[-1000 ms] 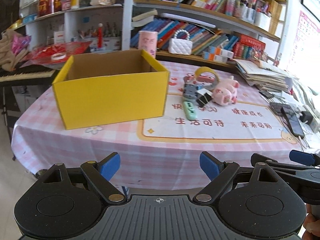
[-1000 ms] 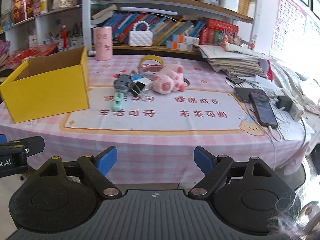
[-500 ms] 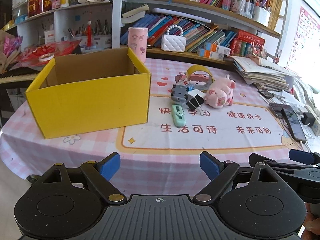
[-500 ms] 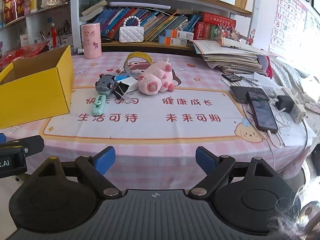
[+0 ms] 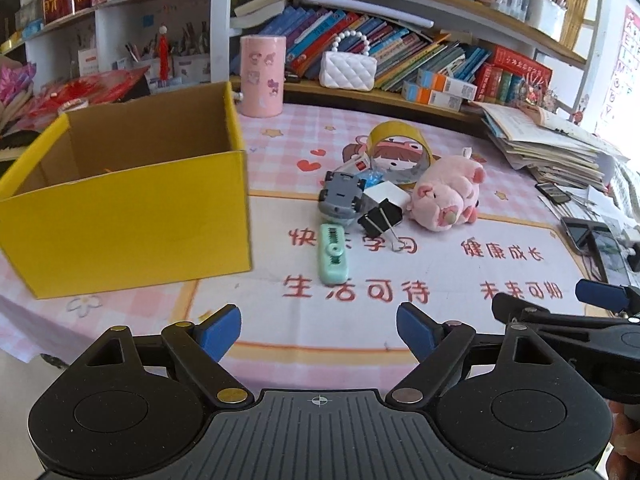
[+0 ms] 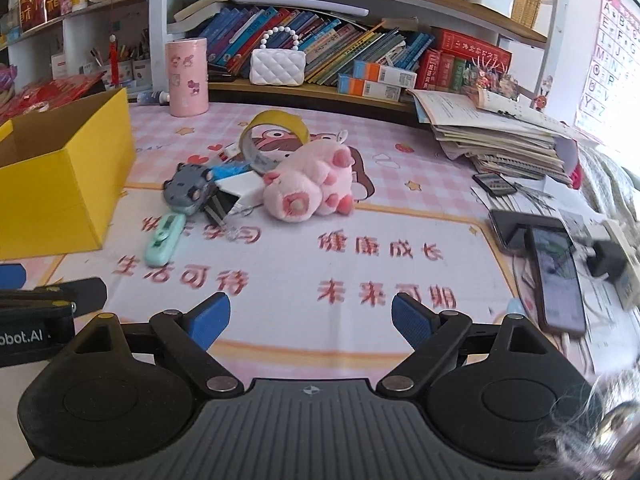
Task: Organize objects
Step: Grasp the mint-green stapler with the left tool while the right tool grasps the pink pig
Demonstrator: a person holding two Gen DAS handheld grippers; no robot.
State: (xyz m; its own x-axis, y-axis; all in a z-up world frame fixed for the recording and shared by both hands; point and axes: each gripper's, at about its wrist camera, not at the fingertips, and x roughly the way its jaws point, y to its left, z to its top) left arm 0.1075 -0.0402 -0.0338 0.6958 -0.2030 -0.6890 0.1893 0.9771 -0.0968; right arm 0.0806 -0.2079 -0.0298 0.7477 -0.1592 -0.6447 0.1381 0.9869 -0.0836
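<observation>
An open yellow cardboard box [image 5: 128, 216] stands on the table at left; it also shows in the right wrist view [image 6: 60, 184]. Right of it lies a cluster: a mint green utility knife [image 5: 333, 254] [image 6: 165, 239], a grey toy car [image 5: 340, 198] [image 6: 190, 188], a black binder clip [image 5: 380, 216] [image 6: 218, 208], a pink plush pig [image 5: 446, 196] [image 6: 310, 188] and a yellow tape roll [image 5: 400, 148] [image 6: 274, 136]. My left gripper [image 5: 319, 332] is open and empty over the front table edge. My right gripper [image 6: 311, 320] is open and empty beside it.
A pink cylinder tin [image 5: 262, 76] and white quilted purse [image 5: 347, 70] stand at the back by bookshelves. A paper stack [image 6: 500, 136] and phones with a charger [image 6: 556, 276] lie at right. The pink checked tablecloth [image 5: 360, 120] covers the table.
Both grippers have moved forward toward the table and a little right; the box and the object cluster look nearer. Both stay open and empty.
</observation>
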